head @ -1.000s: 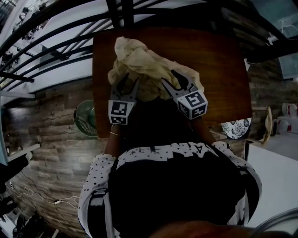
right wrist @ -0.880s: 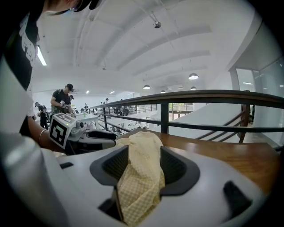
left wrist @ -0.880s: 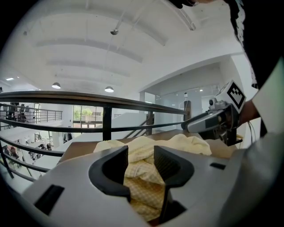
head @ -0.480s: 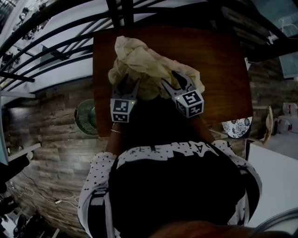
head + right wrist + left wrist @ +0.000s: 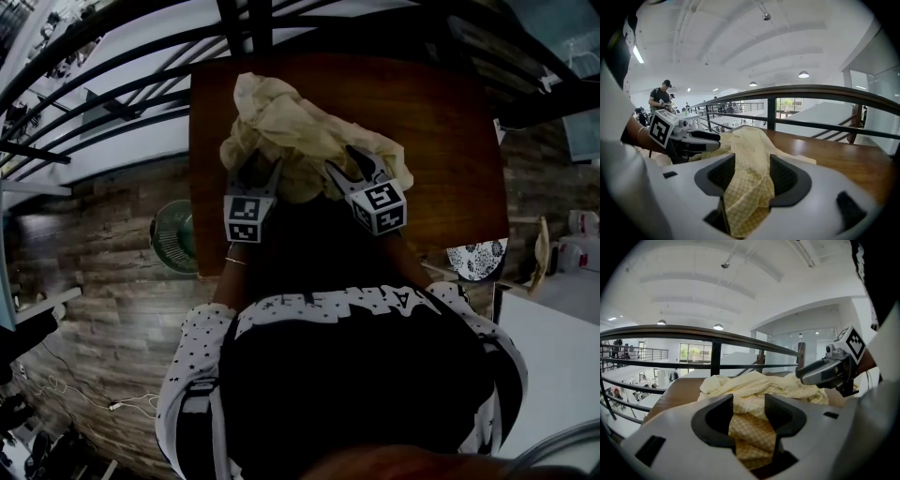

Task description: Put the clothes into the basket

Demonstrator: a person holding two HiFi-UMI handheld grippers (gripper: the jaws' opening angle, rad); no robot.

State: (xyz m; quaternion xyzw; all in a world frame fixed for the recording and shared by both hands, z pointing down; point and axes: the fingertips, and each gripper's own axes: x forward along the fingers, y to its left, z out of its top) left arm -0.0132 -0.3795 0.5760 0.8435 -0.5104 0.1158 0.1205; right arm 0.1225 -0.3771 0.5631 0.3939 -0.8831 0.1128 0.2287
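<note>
Floor at left: a round green thing [image 5: 173, 236] sits on the wood floor just beside the table's left edge. I cannot tell whether it is the basket. No view shows a plain basket.

Left gripper: the left gripper [image 5: 262, 169] sits at the near left edge of the heap. Its jaws have just been opening and stand wide apart. A fold of checked fabric lies loose in the gap and is not pinched.

Cloth: a pale yellow checked cloth [image 5: 291, 131] is crumpled in one heap on the left part of the table, close to the person, with both grippers at its near edge.

Handling: it looks soft, light and limp, so it will likely sag and trail when lifted. It seems neither fragile nor slippery.

Where to hold: probably the bunched folds at the near edge, one for each gripper, taken deep between the jaws so little hangs down.

Long axis: the heap runs on a slant, from a raised hump at the far left to a lower lobe at the near right. It is too crumpled to tell collar from hem.

Right gripper: the right gripper [image 5: 345, 164] is at the near right of the heap. Its jaws have also just been opening and are spread wide, with a hanging fold between them that is not clamped.

Table: the dark wooden table [image 5: 441, 131] carries the cloth.
</note>
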